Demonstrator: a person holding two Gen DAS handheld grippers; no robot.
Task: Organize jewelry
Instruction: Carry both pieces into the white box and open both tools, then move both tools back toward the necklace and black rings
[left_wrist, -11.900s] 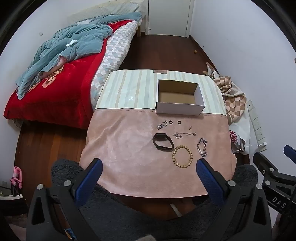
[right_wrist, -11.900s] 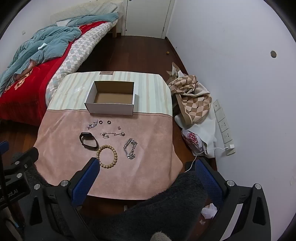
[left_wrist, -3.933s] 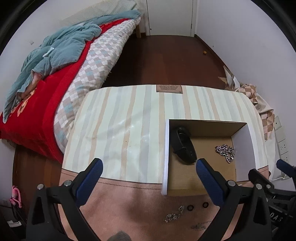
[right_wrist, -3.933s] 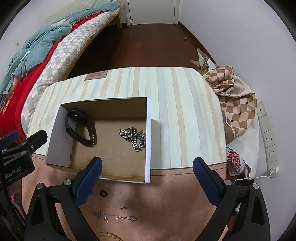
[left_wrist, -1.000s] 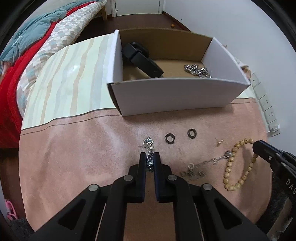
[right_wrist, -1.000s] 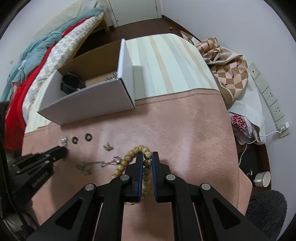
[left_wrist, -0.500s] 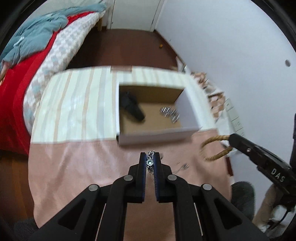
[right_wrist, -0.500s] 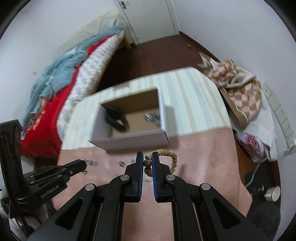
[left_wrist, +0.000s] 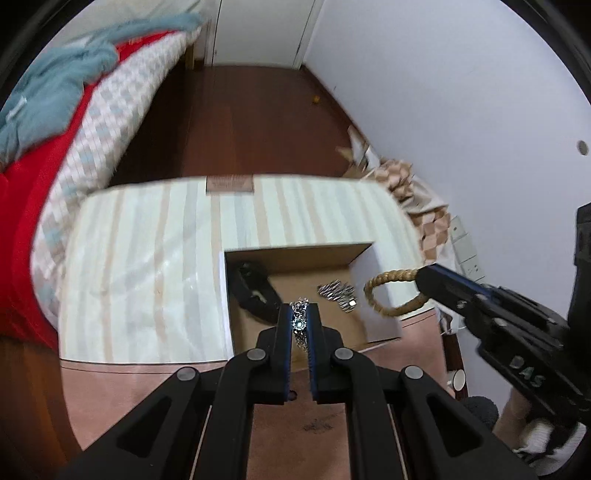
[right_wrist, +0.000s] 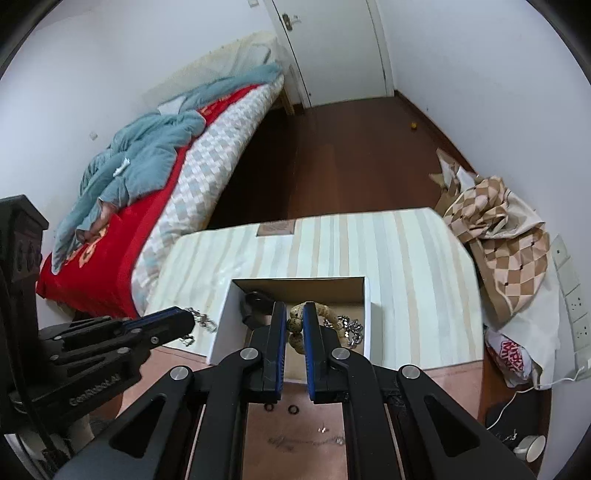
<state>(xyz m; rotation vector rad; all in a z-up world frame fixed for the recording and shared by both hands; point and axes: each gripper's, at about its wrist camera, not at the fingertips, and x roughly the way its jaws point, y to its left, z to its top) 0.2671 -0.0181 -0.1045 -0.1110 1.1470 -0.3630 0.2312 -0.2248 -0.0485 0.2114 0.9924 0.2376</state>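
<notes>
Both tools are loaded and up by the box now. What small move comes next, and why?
Probably open the right tool: its wooden bead bracelet hangs over the open white cardboard box, above the silver chain. The left tool grips its jewelled silver bracelet nearer the rim.

Even, soft indoor light; left view motion-blurred, fisheye edges curved with dark corners.

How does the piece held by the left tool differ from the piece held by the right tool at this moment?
The silver chain bracelet in the left tool is thin metal links with a small stone; the wooden bead bracelet in the right tool is chunky tan beads. The chain runs along the closed fingers, while the bead loop hangs out as an open ring. Both are pinched and lifted over the cardboard box, not yet dropped in.
</notes>
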